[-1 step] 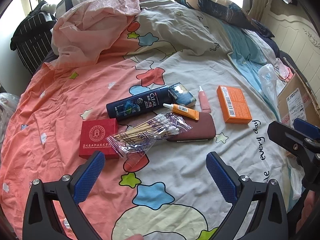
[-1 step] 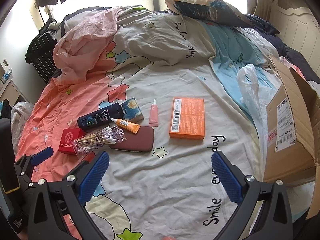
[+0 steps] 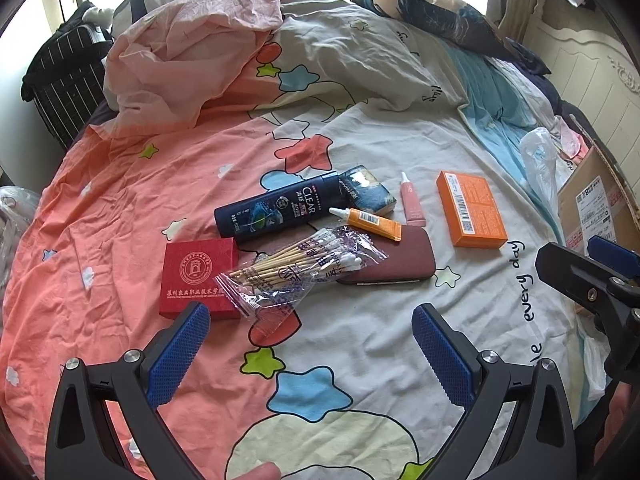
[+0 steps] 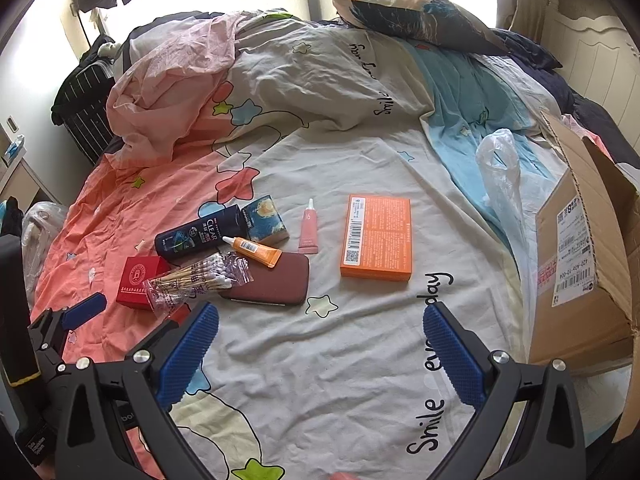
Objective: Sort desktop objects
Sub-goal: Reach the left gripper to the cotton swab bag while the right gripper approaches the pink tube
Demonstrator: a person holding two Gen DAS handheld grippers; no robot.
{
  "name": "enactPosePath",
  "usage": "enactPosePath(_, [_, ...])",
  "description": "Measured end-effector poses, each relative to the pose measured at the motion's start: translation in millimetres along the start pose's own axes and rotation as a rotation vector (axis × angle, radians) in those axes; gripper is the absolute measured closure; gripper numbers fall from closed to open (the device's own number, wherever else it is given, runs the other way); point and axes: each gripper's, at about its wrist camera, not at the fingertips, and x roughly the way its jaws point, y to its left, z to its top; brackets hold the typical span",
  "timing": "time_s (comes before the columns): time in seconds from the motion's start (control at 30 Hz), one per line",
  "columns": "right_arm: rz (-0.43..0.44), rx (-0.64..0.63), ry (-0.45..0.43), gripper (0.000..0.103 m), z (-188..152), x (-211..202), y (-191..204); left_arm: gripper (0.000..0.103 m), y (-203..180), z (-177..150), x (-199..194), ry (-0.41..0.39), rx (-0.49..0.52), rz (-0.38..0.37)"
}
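Note:
Small items lie on a bed sheet: a red box (image 3: 198, 278), a bag of cotton swabs (image 3: 296, 266), a dark shampoo bottle (image 3: 280, 210), a small blue box (image 3: 370, 194), an orange tube (image 3: 368, 222), a pink tube (image 3: 412, 206), a maroon case (image 3: 404, 260) and an orange box (image 3: 470, 210). My left gripper (image 3: 312, 354) is open and empty, just short of the swabs. My right gripper (image 4: 320, 356) is open and empty, short of the orange box (image 4: 378, 236) and the maroon case (image 4: 272, 280).
An open cardboard box (image 4: 580, 248) stands at the right edge of the bed, with a clear plastic bag (image 4: 500, 176) beside it. A crumpled pink quilt (image 3: 188, 60) and a dark pillow (image 3: 440, 16) lie at the back.

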Motion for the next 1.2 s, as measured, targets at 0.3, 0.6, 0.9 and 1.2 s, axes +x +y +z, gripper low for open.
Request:
enactPosePath(0.3, [0.009, -0.043, 0.056, 0.000, 11.2, 30.9, 10.2, 0.000, -0.9, 10.5, 26.3, 0.011, 0.035, 0.029])
enactPosePath(0.6, [0.040, -0.034, 0.071, 0.000, 30.2, 59.9, 6.1, 0.000, -6.5, 16.8, 49.5, 0.004, 0.029, -0.009])
enactPosePath(0.9, [0.063, -0.043, 0.075, 0.000, 45.7, 90.0, 3.6, 0.000, -6.9, 22.6, 73.3, 0.011, 0.029, -0.015])
enactPosePath(1.2, [0.052, -0.116, 0.073, 0.000, 52.2, 117.1, 13.6, 0.000, -0.1, 26.1, 99.5, 0.034, 0.025, 0.005])
